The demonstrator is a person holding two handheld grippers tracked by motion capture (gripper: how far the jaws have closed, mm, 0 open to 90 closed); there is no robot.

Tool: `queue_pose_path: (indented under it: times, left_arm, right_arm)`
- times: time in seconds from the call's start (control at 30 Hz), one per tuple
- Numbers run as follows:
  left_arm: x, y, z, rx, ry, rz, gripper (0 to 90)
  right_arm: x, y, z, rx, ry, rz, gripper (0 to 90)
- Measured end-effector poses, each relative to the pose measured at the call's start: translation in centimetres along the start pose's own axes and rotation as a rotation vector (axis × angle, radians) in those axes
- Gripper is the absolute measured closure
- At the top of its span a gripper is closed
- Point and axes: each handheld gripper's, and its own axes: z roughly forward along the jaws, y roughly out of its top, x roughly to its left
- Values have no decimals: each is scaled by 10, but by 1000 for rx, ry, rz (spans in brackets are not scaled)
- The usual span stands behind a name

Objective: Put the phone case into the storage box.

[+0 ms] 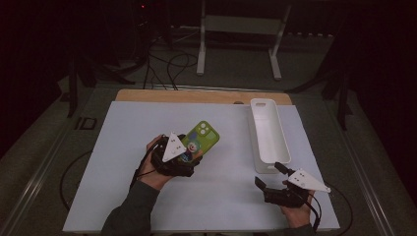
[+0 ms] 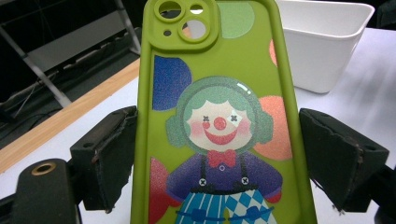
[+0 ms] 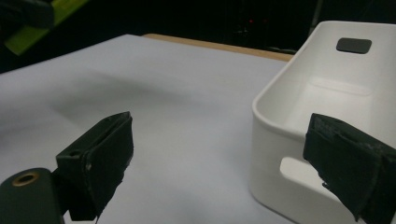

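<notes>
2 grippers, 1 clown phone case in hand

Left gripper (image 2: 219, 154) clamps a lime-green soft-plastic phone case printed with a clown (image 2: 219, 116) across its long side edges, both black jaws pressing on the rims in the left gripper view. In the high view the case (image 1: 202, 136) sits lifted and tilted over the middle of the white table sheet (image 1: 123, 162), camera cut-out end pointing away from the person. Right gripper (image 1: 271, 180) rests low near the front right corner, jaws wide with nothing between them, just beside the near end of the long white plastic bin (image 1: 268, 132), whose handle slot faces it.

Handling guess: case looks light, hollow and flexible, so a hard squeeze could bow the sides; glossy print may be a bit slippery. Best hold is across the stiffer side rims near mid-length, as now, not the thin camera-hole end.
</notes>
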Motion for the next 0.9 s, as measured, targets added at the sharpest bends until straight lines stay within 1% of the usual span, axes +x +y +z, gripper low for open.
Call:
queue_pose_path:
  times: [0.1,0.17,0.23,0.3,0.43,0.47,0.53,0.63,0.9]
  left_arm:
    - [-2,0,1,-3,-4,6,158]
    - [-3,1,1,-2,-7,12,158]
    - [-5,1,2,-3,-11,19,158]
    - [-7,2,2,-3,-14,25,158]
    - [-9,3,2,-2,-18,41,158]
    - [-9,3,1,-2,-19,43,158]
    - [-9,3,1,-4,-20,43,158]
    - [-10,3,0,-9,-22,45,158]
    - [-11,4,0,-12,-25,53,158]
  right_arm:
    - [-1,6,-1,-10,8,-1,83]
    - [0,11,-1,-6,15,-7,83]
    - [0,15,-1,3,24,-14,83]
    - [0,18,0,11,21,-14,83]
    - [2,25,1,31,33,-14,83]
    - [2,27,2,38,42,-10,83]
    - [2,30,3,56,44,0,84]
    - [2,35,5,62,51,11,85]
    - [6,53,7,83,53,0,88]
